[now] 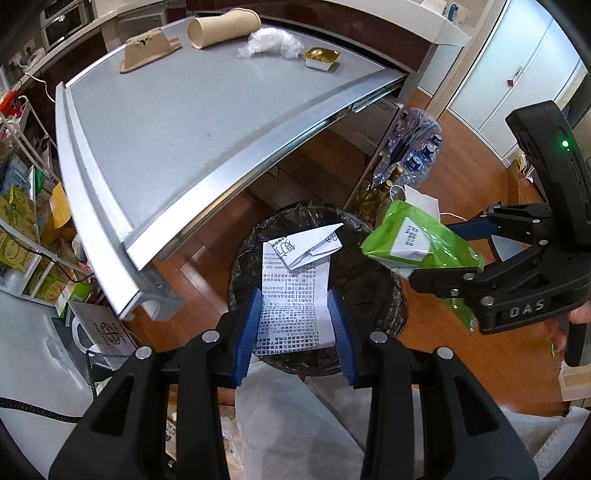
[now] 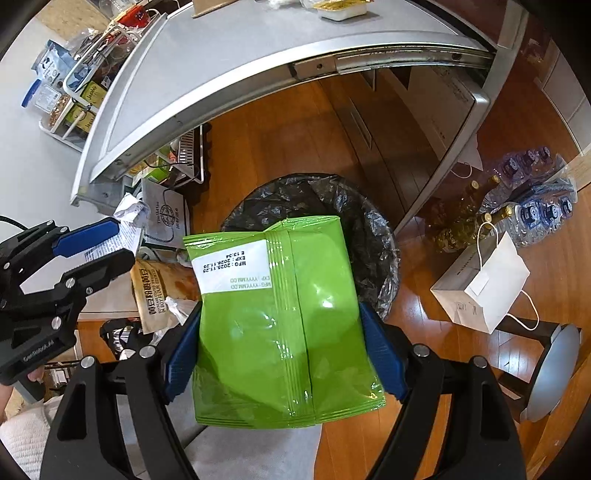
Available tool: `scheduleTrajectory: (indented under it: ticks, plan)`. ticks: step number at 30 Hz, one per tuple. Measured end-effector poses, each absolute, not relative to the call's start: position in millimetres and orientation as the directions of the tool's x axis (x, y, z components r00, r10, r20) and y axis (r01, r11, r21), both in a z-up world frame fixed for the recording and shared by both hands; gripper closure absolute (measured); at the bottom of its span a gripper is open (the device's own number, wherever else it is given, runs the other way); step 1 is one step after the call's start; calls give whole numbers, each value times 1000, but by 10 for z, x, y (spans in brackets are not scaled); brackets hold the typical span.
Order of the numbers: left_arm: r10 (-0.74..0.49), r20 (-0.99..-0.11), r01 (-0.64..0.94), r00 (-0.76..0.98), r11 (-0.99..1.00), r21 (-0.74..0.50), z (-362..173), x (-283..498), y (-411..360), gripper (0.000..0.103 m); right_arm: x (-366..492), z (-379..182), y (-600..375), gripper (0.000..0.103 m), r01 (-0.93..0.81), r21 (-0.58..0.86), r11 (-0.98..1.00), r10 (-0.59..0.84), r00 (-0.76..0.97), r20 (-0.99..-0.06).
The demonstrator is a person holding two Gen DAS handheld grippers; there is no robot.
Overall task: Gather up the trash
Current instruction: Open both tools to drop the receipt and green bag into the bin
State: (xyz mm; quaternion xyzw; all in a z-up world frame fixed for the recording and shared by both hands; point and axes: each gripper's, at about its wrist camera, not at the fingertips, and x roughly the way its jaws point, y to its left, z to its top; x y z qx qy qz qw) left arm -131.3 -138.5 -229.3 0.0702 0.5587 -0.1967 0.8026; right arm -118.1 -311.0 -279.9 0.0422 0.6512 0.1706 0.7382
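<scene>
Left wrist view: the left tool [image 1: 295,325] pinches a receipt [image 1: 295,291] between its blue pads [image 1: 246,332]; the paper's folded top end sticks out ahead, right over the bin [image 1: 388,306], which is lined w/ a black bag and stands on the wood floor just below the surface edge. To the right, the right tool [image 1: 454,254] holds a green bag [image 1: 421,247] at the bin's rim, partly over the opening. Back on the surface [image 1: 177,125] more trash waits: a flattened brown carton [image 1: 147,50], a paper cup [image 1: 221,27] on its side, a clear plastic wad [image 1: 271,43] and a small sauce tub [image 1: 321,58].

Right wrist view: the right tool [image 2: 284,354] grips the green bag [image 2: 280,325] by both side edges, jaws set wide, label facing the lens. The bin [image 2: 369,221] sits directly beyond it, mostly hidden by the bag. The left tool [image 2: 92,243] shows at left w/ the receipt [image 2: 110,247] still nipped, beside the bin rather than over it from this angle.

Step in hand, by the look of it: the drop, both tools loaded and pointing steeply down at the bin. Next move probably calls for spreading each tool so the pieces fall inside; the light receipt may drift, so the left one likely wants to be well over the opening first. After that, approx. four items remain on the surface.
</scene>
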Motion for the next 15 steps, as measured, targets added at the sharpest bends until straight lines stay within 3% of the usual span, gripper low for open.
scheduleTrajectory:
  ticks: [7,10,12,15]
  plan:
    - [-232,-932,422,279,901,-98,-2380,-1231,-1536,63,-1065,-2953,-3113,24,-186,259,948,277,75,-958]
    - [-231,-934,418,273,903,-101,-2414,-1189,-1561,56,-1049,-2965,-3143,24,-176,252,952,269,76,-960]
    - [-236,-933,406,271,907,-112,-2417,-1150,-1554,41,-1036,-2974,-3173,23,-168,245,955,260,78,-962]
    - [-238,-929,390,284,914,-114,-2366,-1120,-1526,33,-1018,-2973,-3227,22,-150,240,959,254,86,-963]
